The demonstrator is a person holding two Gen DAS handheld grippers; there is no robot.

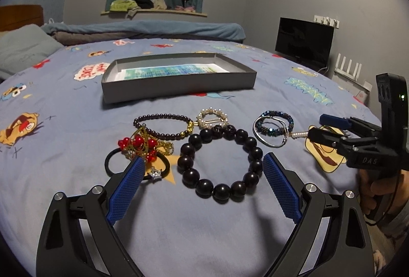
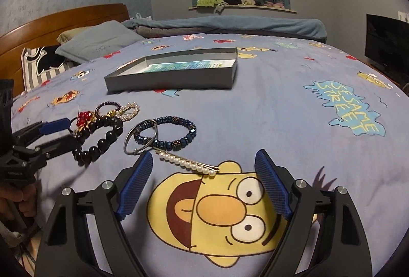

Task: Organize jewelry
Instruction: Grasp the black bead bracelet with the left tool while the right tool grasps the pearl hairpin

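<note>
A shallow grey cardboard box (image 1: 179, 84) lay open on the blue cartoon-print bedsheet (image 2: 281, 123), holding only a flat blue-green printed sheet (image 1: 168, 70). Nearer the cameras than the box lay the jewelry. A pearl-studded gold hair clip (image 2: 188, 164), long axis running from upper left to lower right in the right wrist view, rested between the spread fingers of the right claw (image 2: 204, 185). A glossy black round-bead bracelet (image 1: 221, 162) lay between the fingers of the left claw (image 1: 203, 187), which stood apart, gripping nothing.
</note>
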